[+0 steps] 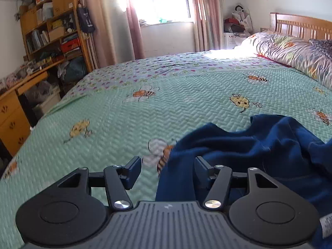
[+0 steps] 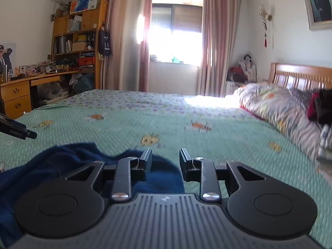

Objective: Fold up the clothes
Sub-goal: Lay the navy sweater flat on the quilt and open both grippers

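Left hand-held gripper [image 1: 168, 171] and right hand-held gripper [image 2: 165, 162] both stand open, gripping nothing, above the crumpled blue garment [image 1: 259, 145] at the bed's [image 1: 124, 108] near edge.

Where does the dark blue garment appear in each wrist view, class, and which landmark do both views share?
Left wrist view: the dark blue garment lies lower right on the bed, reaching between the open tongs.
Right wrist view: the garment lies lower left, behind the left finger.
Shared landmark: the window between pink curtains.
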